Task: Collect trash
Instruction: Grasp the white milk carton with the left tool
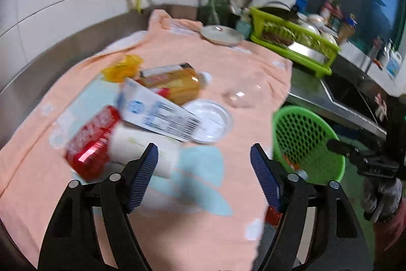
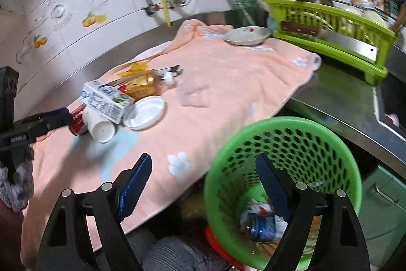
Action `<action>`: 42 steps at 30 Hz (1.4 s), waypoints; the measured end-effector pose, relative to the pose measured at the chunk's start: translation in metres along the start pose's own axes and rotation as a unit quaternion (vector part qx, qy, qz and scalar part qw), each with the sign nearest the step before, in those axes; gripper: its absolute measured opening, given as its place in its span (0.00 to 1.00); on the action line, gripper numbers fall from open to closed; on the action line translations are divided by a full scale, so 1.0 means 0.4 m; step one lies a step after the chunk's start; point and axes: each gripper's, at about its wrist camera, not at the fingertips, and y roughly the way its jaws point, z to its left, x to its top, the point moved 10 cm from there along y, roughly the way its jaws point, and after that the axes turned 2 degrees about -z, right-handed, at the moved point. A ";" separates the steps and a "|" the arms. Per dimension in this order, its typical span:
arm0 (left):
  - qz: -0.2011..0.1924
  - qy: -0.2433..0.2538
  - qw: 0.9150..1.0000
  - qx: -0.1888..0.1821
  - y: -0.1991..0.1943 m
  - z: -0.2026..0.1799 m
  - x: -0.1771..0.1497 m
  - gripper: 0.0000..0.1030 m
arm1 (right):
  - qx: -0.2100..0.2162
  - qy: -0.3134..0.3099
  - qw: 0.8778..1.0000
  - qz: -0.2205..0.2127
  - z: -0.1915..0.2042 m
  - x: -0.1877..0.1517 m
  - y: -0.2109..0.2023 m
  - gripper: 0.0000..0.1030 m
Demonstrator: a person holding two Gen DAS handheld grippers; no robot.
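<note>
1. On the peach towel (image 2: 228, 83) covering the counter, left of middle, your remaining trash lies in one tight heap: a milk carton (image 2: 107, 99) rests across a tipped white cup (image 2: 101, 127), a red can (image 2: 77, 120) and a white lid (image 2: 144, 112), with an amber bottle (image 2: 142, 84) and a yellow wrapper (image 2: 134, 66) on the far side.
2. Your left gripper (image 1: 204, 169) hangs over the near side of the heap, fingers wide and empty; your right gripper (image 2: 203, 179) hangs between the towel's edge and the basket, fingers also wide with nothing between them.
3. Pull the wrong piece and the carton will likely slide off the cup, or the can may roll toward the towel's left edge.
4. The clear plastic piece (image 2: 194, 93) right of the heap is hard to see, so you could overlook it.
5. Fingers closing low may pinch towel and drag everything.
6. Below the counter's near right edge, the green basket (image 2: 284, 131) already holds a blue can (image 2: 262, 226) and crumpled wrappers.
7. Far right, the green dish rack (image 2: 330, 24) holds dishes, not trash.
</note>
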 end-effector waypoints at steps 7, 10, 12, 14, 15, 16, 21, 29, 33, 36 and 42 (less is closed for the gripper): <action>0.005 0.024 1.000 -0.010 0.021 0.109 0.061 0.83 | 0.018 -0.020 1.000 0.009 0.070 0.015 0.033 0.79; 0.013 0.056 0.998 -0.030 0.044 0.120 0.084 0.83 | 0.018 -0.025 0.999 0.015 0.082 0.023 0.050 0.79; 0.020 0.082 0.996 -0.036 0.059 0.121 0.088 0.86 | 0.021 -0.022 0.999 0.020 0.087 0.026 0.063 0.79; 0.028 0.102 0.993 -0.045 0.079 0.125 0.094 0.87 | 0.016 -0.021 0.999 0.023 0.087 0.032 0.077 0.79; 0.032 0.109 0.992 -0.051 0.093 0.131 0.098 0.87 | 0.015 -0.020 0.999 0.023 0.087 0.033 0.082 0.79; 0.037 0.113 0.991 -0.059 0.102 0.133 0.098 0.87 | 0.015 -0.017 0.999 0.025 0.088 0.037 0.090 0.79; 0.059 0.130 0.986 -0.082 0.160 0.159 0.106 0.88 | 0.008 -0.015 0.999 0.033 0.092 0.050 0.125 0.79; 0.074 0.141 0.980 -0.120 0.218 0.160 0.116 0.88 | -0.001 -0.018 0.999 0.044 0.097 0.065 0.174 0.79; 0.082 0.154 0.975 -0.137 0.233 0.149 0.112 0.88 | -0.002 -0.016 0.999 0.046 0.098 0.072 0.188 0.79; 0.081 0.162 0.973 -0.145 0.232 0.140 0.104 0.88 | -0.003 -0.019 0.999 0.048 0.101 0.076 0.198 0.79; 0.081 0.163 0.970 -0.160 0.234 0.127 0.101 0.79 | -0.003 -0.013 0.999 0.048 0.099 0.080 0.210 0.79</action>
